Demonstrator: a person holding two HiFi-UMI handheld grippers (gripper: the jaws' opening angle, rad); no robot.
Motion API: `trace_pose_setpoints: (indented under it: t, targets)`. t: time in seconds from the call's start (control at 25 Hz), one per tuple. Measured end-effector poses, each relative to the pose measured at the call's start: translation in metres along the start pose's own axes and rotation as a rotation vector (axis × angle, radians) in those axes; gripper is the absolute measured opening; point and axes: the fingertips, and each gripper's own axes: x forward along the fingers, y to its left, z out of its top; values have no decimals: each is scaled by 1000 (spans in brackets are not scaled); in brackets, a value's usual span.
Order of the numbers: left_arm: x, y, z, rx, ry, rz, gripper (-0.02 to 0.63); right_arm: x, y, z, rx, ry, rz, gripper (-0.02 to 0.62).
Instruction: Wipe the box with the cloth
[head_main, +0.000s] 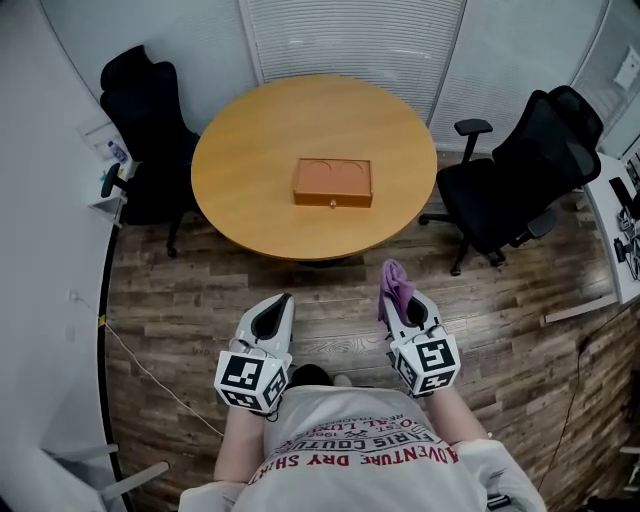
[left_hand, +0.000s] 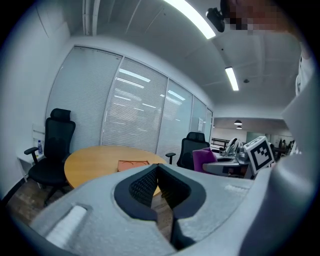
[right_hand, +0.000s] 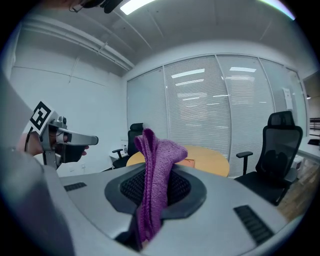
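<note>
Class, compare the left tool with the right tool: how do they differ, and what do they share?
The left tool is shut on nothing; the right tool is shut on the purple cloth. The left tool's tips are bare; cloth sticks up past the right tool's. Both point toward the table, over the floor.

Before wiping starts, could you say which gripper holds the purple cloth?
The right gripper: the purple knitted cloth is pinched in its jaws, while the left gripper is shut and empty.

Your cloth (right_hand: 155, 165) is a rough purple knit; the box (head_main: 332, 183) looks matt and smooth, the table (head_main: 250, 150) is smooth wood, the floor (head_main: 200, 310) grainy wooden planks.
</note>
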Motion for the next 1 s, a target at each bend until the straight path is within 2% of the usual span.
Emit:
trace_pose_setpoints:
  t: [0.12,0.48,0.72,1.0]
  targets:
    - [22,11,3,-1,15,4,9,17,-12,-1,3,16,-4,74]
    - [81,52,13,52,15,-72,9,86,-31,0,5,48,-41,75]
    - [131,116,36,27,9,-92,9,151,-34,22,5,50,-68,75]
    - [185,184,67,28,-22,-150,9,230,-44,49,10,59,-123,75]
